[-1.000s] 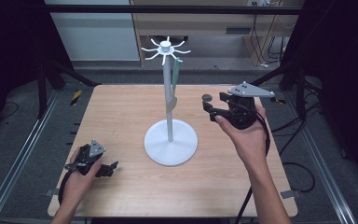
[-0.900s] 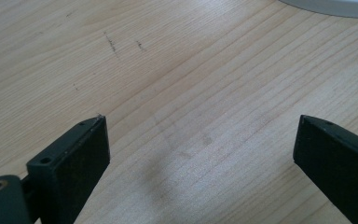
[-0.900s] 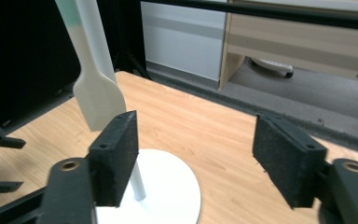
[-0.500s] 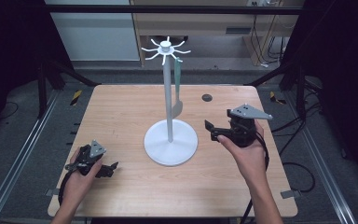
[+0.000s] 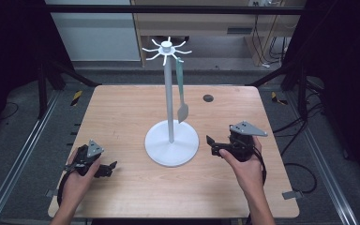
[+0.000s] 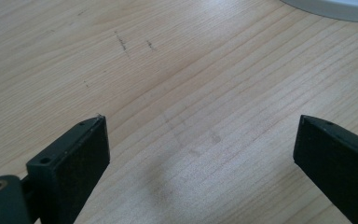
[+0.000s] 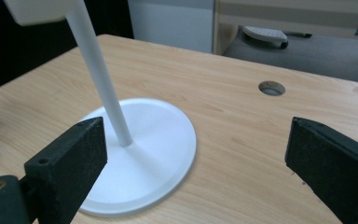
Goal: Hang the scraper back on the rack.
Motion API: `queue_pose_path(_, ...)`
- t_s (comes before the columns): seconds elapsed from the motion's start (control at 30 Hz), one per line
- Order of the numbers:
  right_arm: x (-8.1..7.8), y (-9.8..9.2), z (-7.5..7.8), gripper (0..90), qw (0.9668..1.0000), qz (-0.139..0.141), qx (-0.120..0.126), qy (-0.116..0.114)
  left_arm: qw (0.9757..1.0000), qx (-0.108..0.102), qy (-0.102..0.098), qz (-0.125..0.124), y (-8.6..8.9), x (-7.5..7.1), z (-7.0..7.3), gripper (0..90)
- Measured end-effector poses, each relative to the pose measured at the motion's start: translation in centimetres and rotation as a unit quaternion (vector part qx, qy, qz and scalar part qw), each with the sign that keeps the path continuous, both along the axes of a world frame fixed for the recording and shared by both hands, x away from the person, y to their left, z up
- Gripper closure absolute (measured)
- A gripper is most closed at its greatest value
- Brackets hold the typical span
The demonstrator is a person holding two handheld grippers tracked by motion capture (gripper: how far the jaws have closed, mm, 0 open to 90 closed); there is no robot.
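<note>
The right gripper has drawn back from beneath the hooks, jaws wide and empty. The spatula hangs on the white stand ahead of them, so it looks delivered. The left gripper rests apart, empty.

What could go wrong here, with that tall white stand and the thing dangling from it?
The stand is tall on a small round base, so a bump from the open right gripper beside it might tip it. The spatula hangs loosely from one hook, so a jolt could probably shake it off.
</note>
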State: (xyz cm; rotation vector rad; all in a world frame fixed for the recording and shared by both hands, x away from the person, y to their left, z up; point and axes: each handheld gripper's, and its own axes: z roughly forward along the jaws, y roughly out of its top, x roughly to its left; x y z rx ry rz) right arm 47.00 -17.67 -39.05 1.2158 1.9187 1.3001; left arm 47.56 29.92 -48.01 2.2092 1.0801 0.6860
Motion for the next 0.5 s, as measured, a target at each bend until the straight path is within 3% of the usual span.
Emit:
queue_pose_path(0.17, 0.4, -0.4, -1.7, 6.9, 0.9999, 0.003, 0.004, 0.013, 1.0000, -0.004, -0.005, 0.003, 0.2, -0.1, 0.2, 3.3)
queue_pose_path(0.37, 0.9, -1.1, -4.2, 10.6, 0.9984, -0.024, -0.013, 0.050, 0.9999, -0.009, -0.007, 0.010, 0.5, -0.1, 0.3, 3.3)
queue_pose_path(0.5, 1.0, -1.6, -5.8, 12.9, 0.9970, -0.026, -0.030, 0.067, 0.9998, -0.010, -0.010, 0.010, 0.7, 0.0, 0.4, 3.3)
